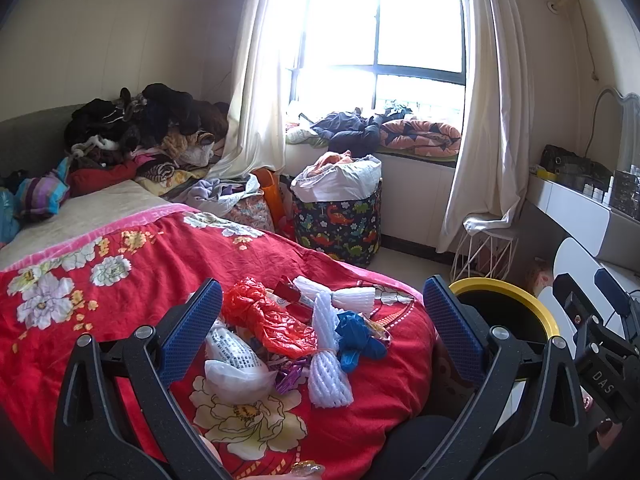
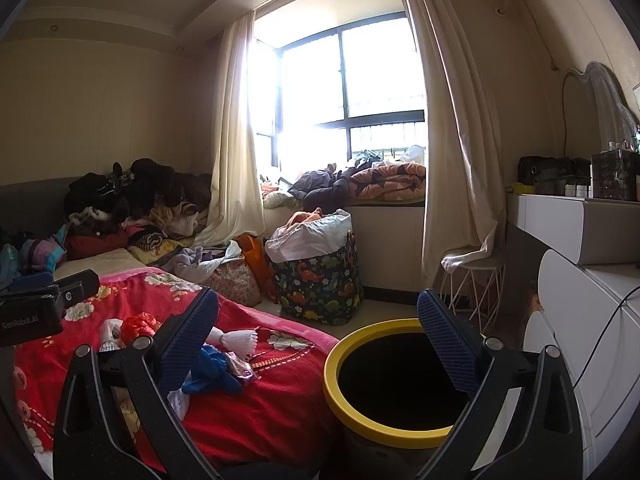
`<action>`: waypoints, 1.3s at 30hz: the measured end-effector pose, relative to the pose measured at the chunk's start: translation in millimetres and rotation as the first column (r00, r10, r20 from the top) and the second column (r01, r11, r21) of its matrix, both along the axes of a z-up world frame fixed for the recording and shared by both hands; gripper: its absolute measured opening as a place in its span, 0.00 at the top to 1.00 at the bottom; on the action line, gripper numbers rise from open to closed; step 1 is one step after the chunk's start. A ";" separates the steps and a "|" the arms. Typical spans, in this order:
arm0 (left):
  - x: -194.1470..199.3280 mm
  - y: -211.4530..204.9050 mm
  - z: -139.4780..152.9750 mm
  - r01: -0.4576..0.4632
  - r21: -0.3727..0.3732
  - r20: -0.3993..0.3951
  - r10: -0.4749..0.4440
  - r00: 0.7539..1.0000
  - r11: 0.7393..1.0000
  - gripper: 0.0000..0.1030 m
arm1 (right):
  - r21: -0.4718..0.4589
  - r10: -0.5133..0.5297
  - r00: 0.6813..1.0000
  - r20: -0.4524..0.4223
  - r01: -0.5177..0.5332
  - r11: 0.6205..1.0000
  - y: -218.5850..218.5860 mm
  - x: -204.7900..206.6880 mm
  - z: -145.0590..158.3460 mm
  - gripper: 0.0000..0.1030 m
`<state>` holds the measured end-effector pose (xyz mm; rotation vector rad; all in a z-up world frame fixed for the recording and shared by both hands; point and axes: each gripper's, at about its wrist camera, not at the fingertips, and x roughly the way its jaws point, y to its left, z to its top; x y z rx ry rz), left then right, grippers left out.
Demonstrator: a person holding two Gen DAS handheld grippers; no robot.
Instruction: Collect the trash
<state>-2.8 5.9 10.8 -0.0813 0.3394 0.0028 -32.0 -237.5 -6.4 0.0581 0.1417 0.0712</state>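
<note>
From the left wrist we see our left gripper [image 1: 320,320] with fingers wide apart and empty, the trash pile [image 1: 296,340] on the bed [image 1: 100,280] dead ahead between them, its white foam sleeve [image 1: 328,364] lying lengthwise away from us. From the right wrist, our right gripper [image 2: 318,340] is also spread and empty, framing the bin [image 2: 400,380]; the pile [image 2: 212,364] lies left, so the left is nearer.

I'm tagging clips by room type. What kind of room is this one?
Most likely a lived-in bedroom. A bed with a red floral cover fills the left side, clothes are piled at its head, and a vanity mirror stands over a white dresser on the right.
</note>
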 end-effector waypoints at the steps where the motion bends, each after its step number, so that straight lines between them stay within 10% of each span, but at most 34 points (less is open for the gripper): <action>1: -1.8 -2.0 -1.9 0.000 0.001 0.002 0.000 1.000 1.000 0.10 | 0.000 0.001 1.000 -0.001 -0.001 1.000 -0.1 0.1 0.1 0.06; 19: 4.8 18.6 -0.3 -0.026 -0.019 -0.017 0.026 1.000 0.999 0.10 | -0.014 0.027 1.000 -0.017 -0.027 1.000 7.1 8.0 -3.2 0.06; 39: 23.7 75.2 -22.4 -0.223 -0.046 -0.091 0.218 0.972 0.974 0.10 | -0.055 0.322 0.943 -0.086 -0.327 0.943 87.5 40.7 -10.6 0.06</action>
